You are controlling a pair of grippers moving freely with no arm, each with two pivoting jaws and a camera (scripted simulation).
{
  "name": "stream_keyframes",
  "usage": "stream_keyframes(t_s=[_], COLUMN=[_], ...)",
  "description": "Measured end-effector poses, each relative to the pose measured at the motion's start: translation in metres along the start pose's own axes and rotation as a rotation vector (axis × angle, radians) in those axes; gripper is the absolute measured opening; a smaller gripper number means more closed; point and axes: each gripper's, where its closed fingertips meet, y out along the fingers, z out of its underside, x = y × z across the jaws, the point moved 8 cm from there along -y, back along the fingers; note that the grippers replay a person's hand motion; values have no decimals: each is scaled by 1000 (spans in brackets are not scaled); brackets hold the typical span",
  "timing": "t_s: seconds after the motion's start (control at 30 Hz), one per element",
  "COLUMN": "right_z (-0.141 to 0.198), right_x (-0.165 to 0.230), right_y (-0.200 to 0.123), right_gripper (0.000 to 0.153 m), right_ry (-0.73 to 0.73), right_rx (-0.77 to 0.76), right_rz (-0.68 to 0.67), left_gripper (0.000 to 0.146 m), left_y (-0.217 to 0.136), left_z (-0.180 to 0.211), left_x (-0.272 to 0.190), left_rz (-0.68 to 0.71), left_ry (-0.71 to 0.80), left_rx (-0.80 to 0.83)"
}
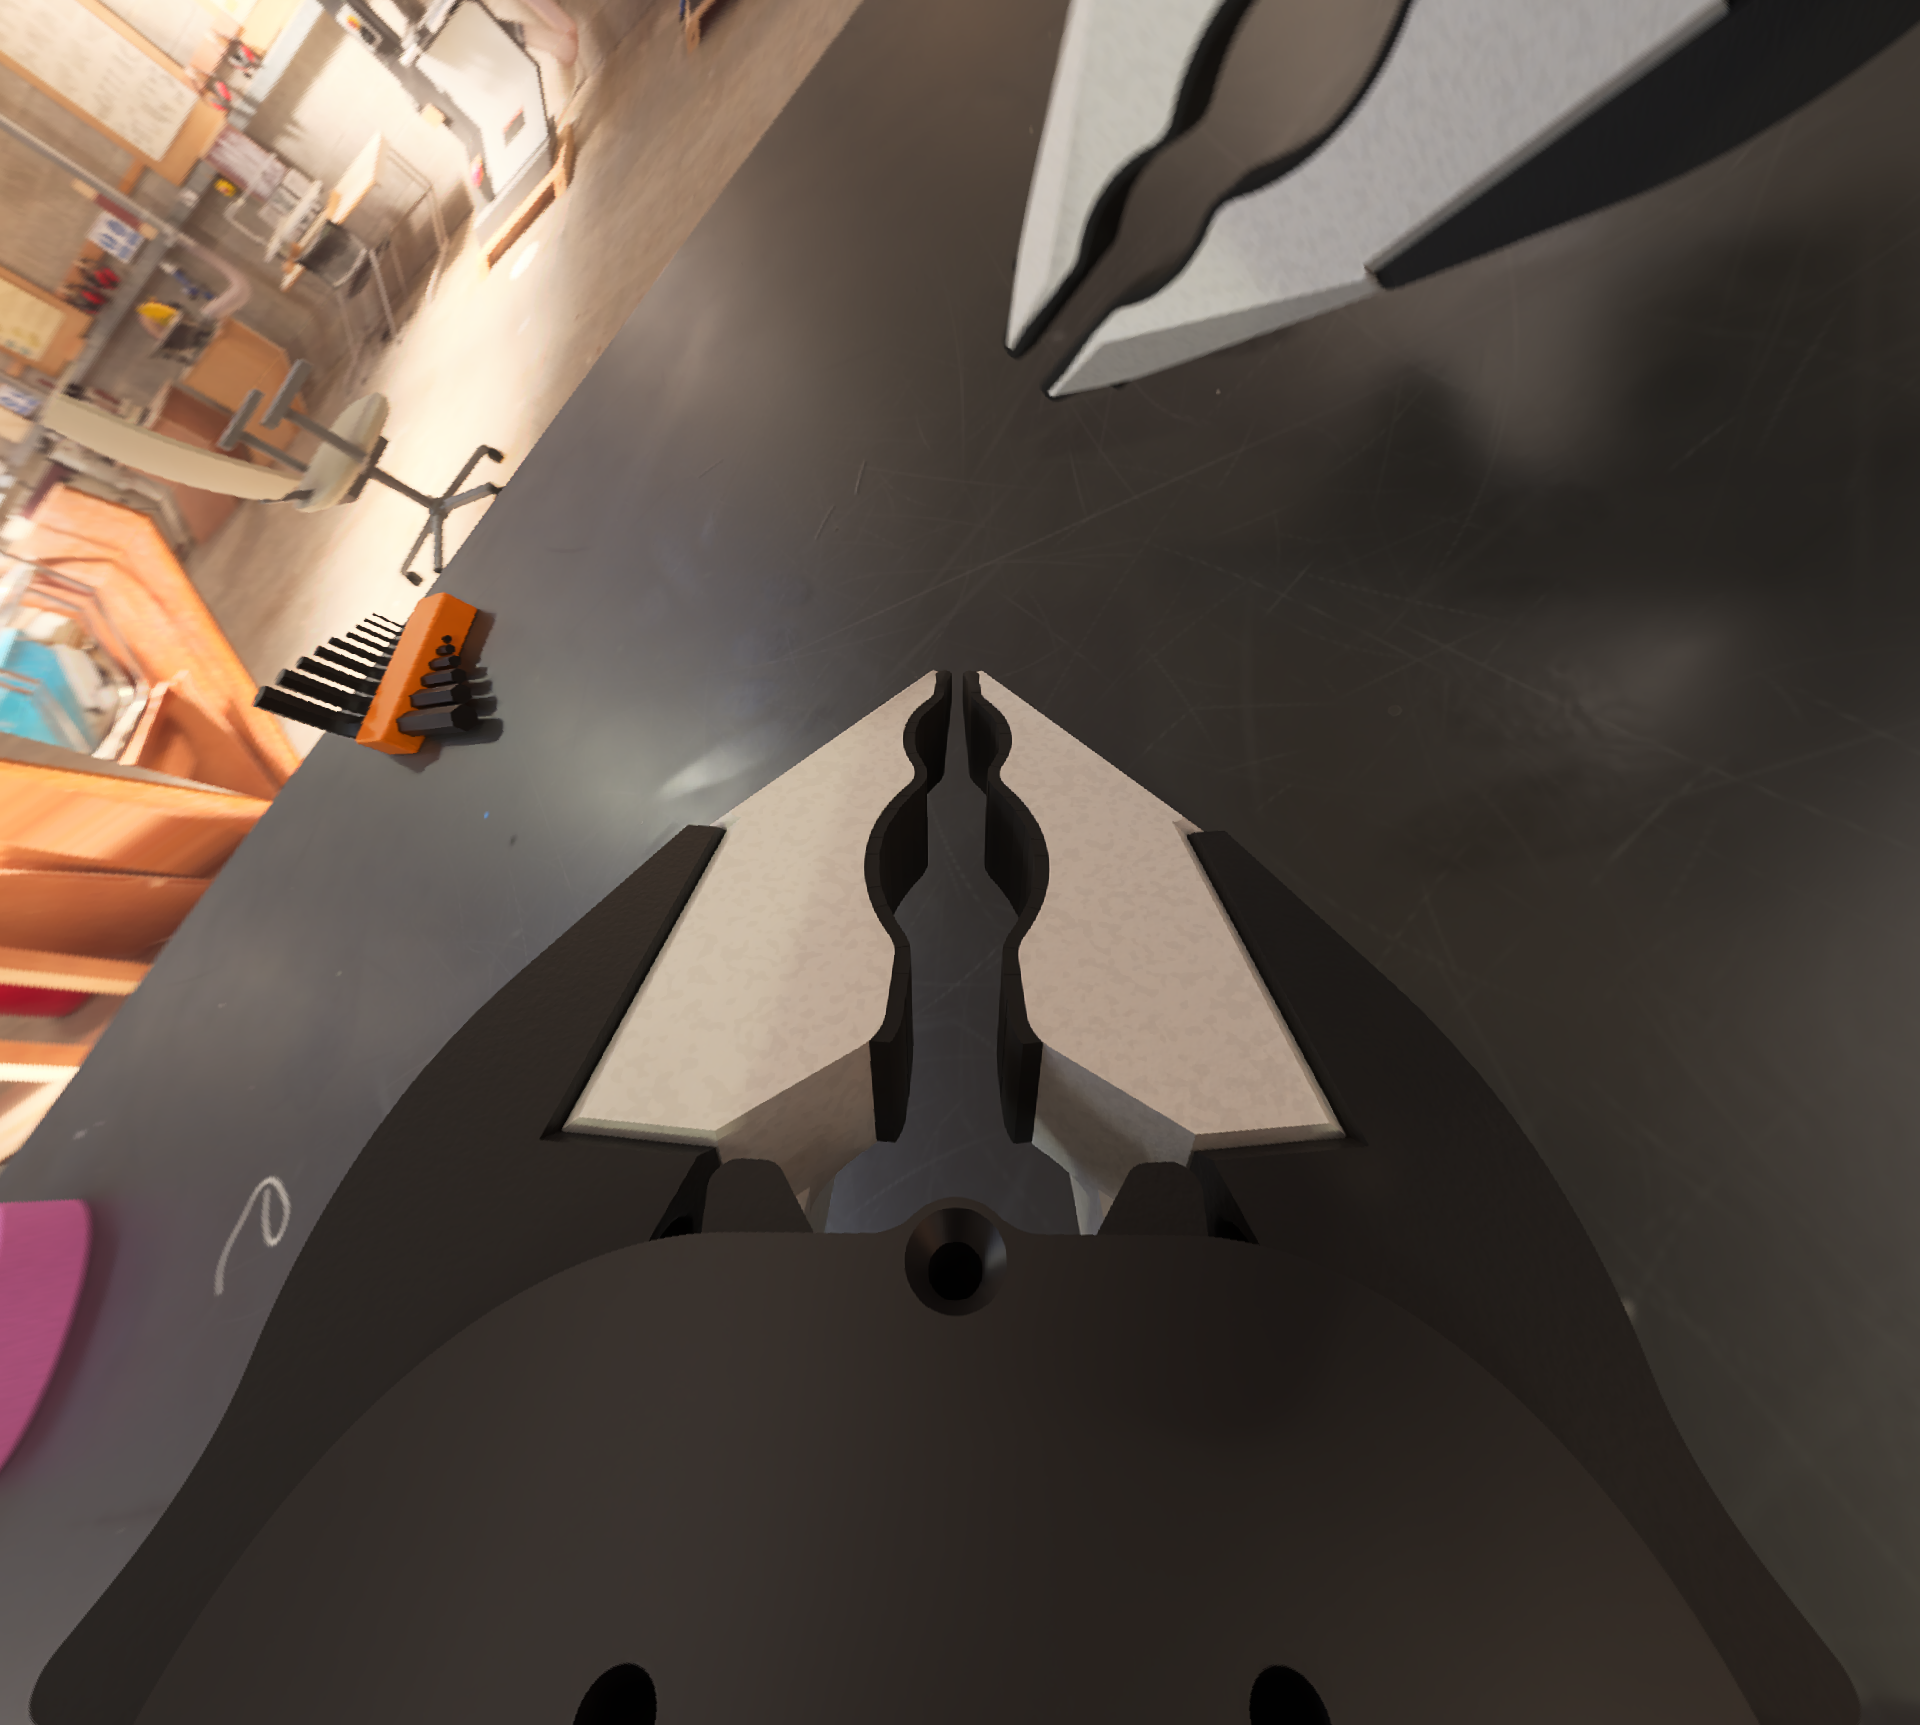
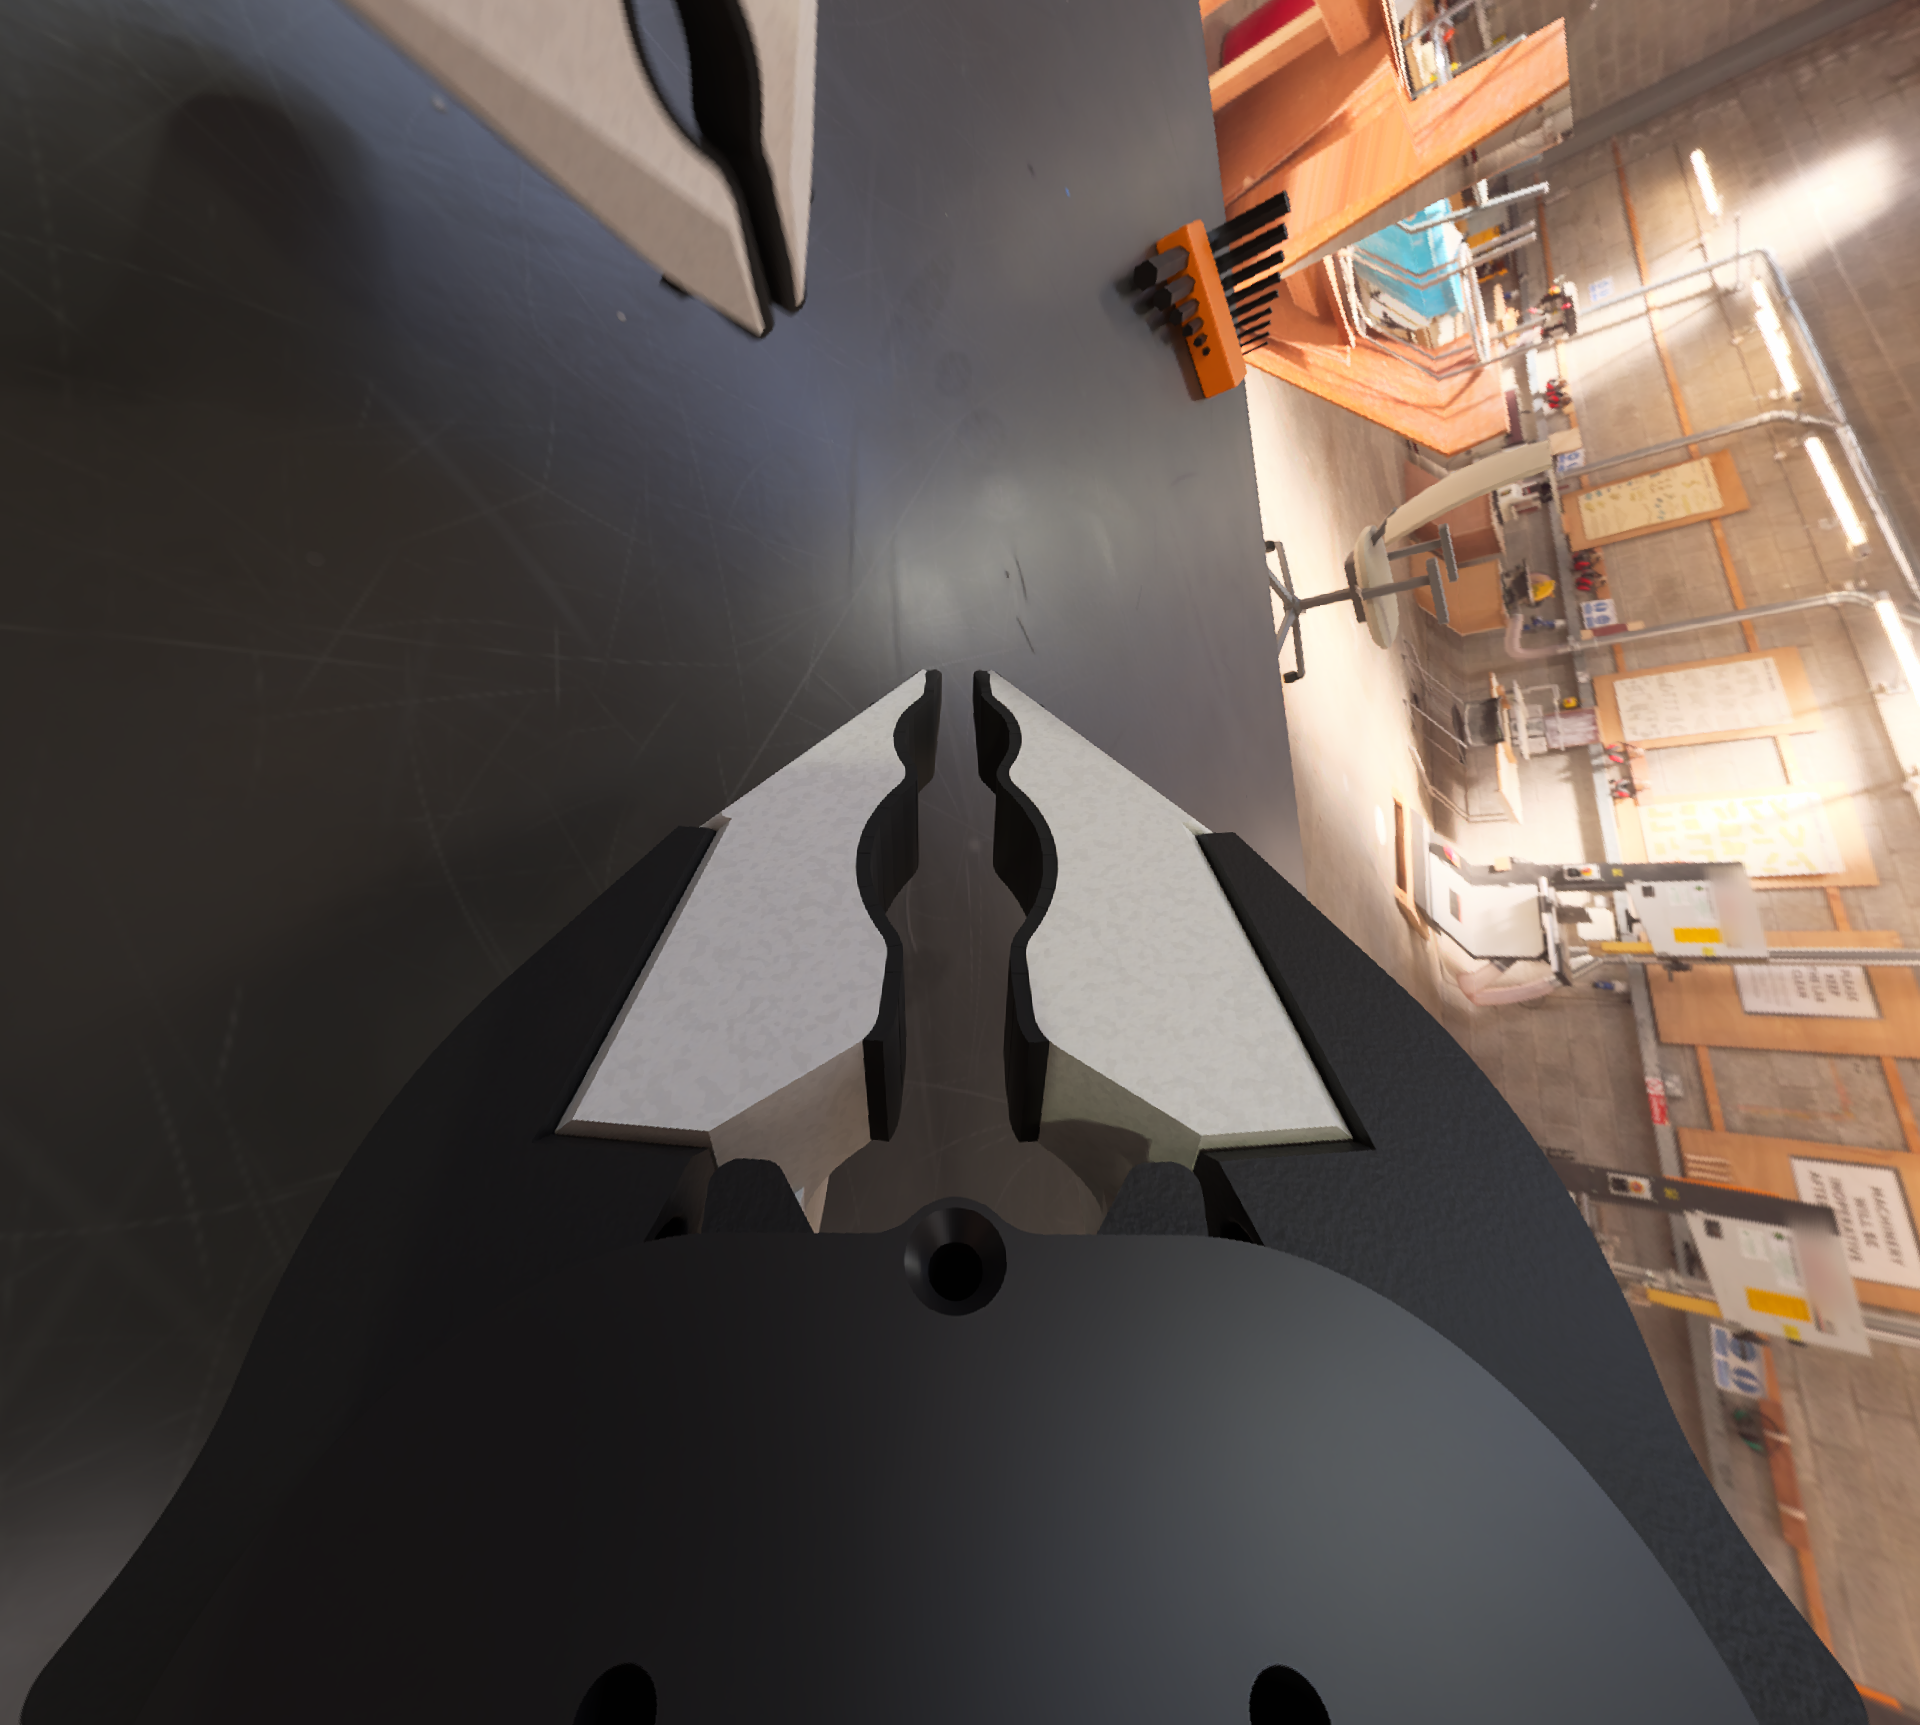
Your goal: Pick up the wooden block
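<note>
No wooden block shows in either view. My left gripper [image 1: 956, 678] hovers over the dark table [image 1: 1299, 636]; its jaws are shut with only a thin slit between the tips and nothing in them. My right gripper [image 2: 956, 678] is shut and empty in the same way over the table [image 2: 468, 584]. Each gripper shows in the other's view. The right gripper [image 1: 1039, 371] comes in from the upper right of the left wrist view. The left gripper [image 2: 774, 314] comes in from the upper left of the right wrist view. Their tips point toward each other, a short way apart.
An orange holder with several black hex keys [image 1: 421, 673] lies at the table's edge; it also shows in the right wrist view [image 2: 1210, 314]. A pink flat object [image 1: 36, 1312] lies at the left edge, with a white squiggle mark [image 1: 255, 1228] beside it. A workshop floor lies beyond the table edge.
</note>
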Motion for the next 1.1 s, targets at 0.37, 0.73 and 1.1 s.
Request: stream_keyframes(t_s=[0.37, 0.73, 1.1], right_z=[-3, -13, -16], right_x=[-3, 4, 0], right_y=[-5, -7, -11], right_gripper=[6, 6, 6], right_ry=[24, 22, 18], right_rx=[-36, -82, -103], right_rz=[-6, -62, -34], left_gripper=[20, 21, 7], left_y=[-139, -139, -127], left_z=[29, 42, 38], left_x=[-42, -83, -76], left_rz=[256, 172, 179], left_ry=[-340, -583, -534], left_rx=[76, 181, 181])
